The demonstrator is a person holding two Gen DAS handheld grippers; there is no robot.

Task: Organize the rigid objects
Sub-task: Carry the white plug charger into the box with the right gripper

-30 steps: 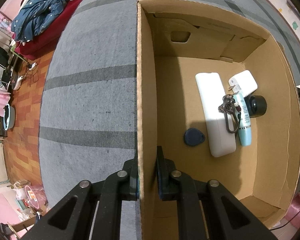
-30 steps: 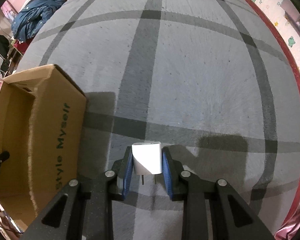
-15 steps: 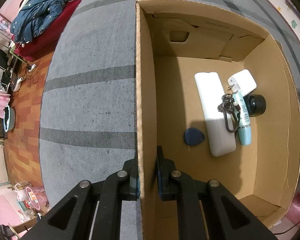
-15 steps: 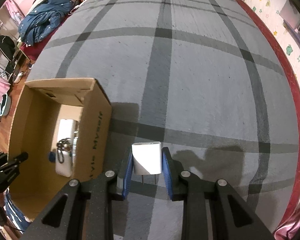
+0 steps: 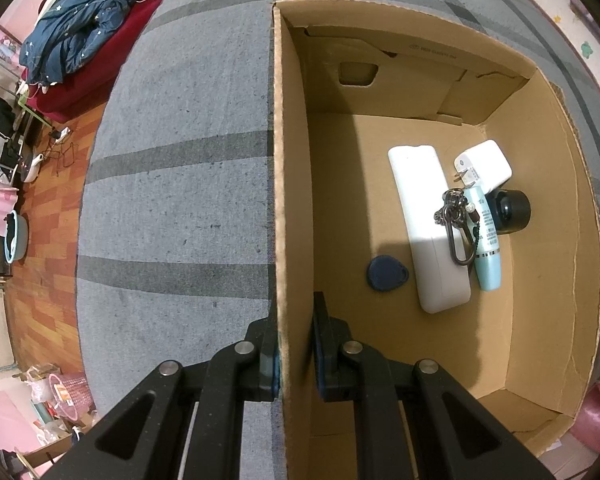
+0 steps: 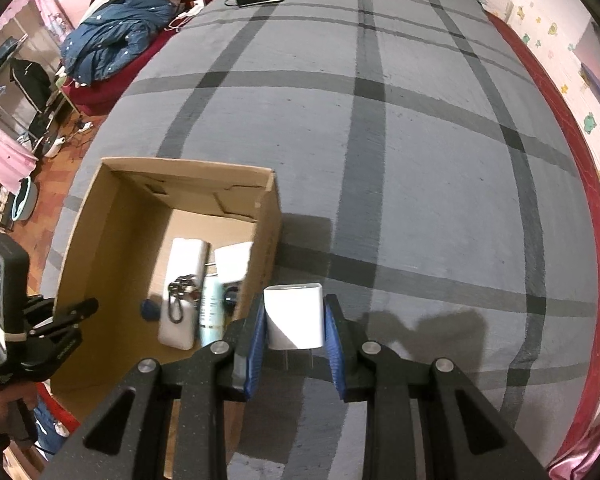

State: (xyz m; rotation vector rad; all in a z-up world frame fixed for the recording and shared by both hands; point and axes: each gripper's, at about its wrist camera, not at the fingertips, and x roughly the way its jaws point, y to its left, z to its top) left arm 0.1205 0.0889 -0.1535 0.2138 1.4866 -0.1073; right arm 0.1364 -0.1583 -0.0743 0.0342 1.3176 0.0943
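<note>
Jaws of the left gripper point(image 5: 294, 354) are clamped on the near wall of the cardboard box point(image 5: 288, 200), which is steadied on a grey plaid cover point(image 6: 420, 140). Inside are seen a white remote point(image 5: 428, 224), a keyring, a tube and a dark jar. Rightward, a white plug adapter point(image 6: 294, 318) is pinched at its flat sides by the right gripper point(image 6: 295, 340), beside the box. It is judged light, rigid, slick. Its prongs are barely made out.
</note>
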